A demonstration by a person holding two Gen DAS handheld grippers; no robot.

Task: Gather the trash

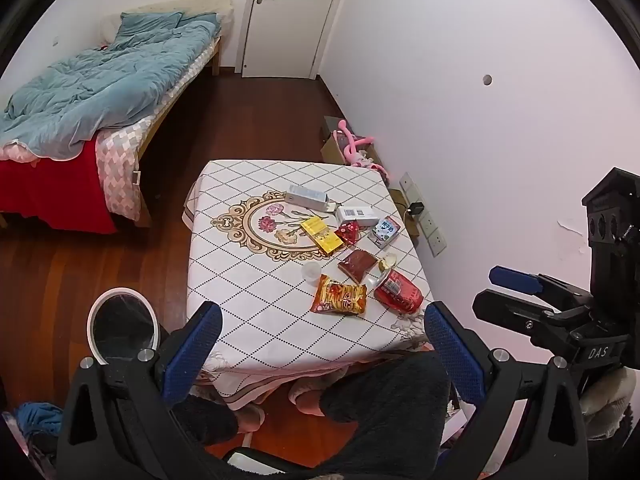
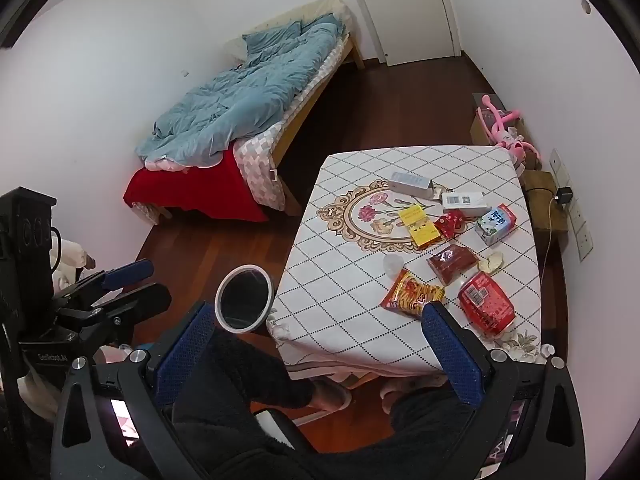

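Observation:
Trash lies on a small table (image 1: 240, 308) with a diamond-pattern cloth: an orange snack packet (image 1: 339, 295) (image 2: 412, 294), a red can on its side (image 1: 399, 290) (image 2: 486, 306), a dark red sachet (image 1: 357, 265) (image 2: 452, 262), a small red wrapper (image 1: 348, 233), a yellow packet (image 1: 321, 235), a milk carton (image 1: 385, 231) (image 2: 495, 223) and a clear plastic cup (image 1: 312, 271). A white-rimmed bin with a black liner (image 1: 122, 326) (image 2: 244, 298) stands left of the table. My left gripper (image 1: 322, 336) is open and empty, held high before the table. My right gripper (image 2: 318, 338) is open and empty too.
A grey box (image 1: 307, 195) and a white box (image 1: 357, 215) sit at the table's back. A bed with a blue quilt (image 1: 100, 92) is at the left, a door (image 1: 288, 16) beyond. A wall with sockets (image 1: 424, 216) runs close on the right. My legs are below.

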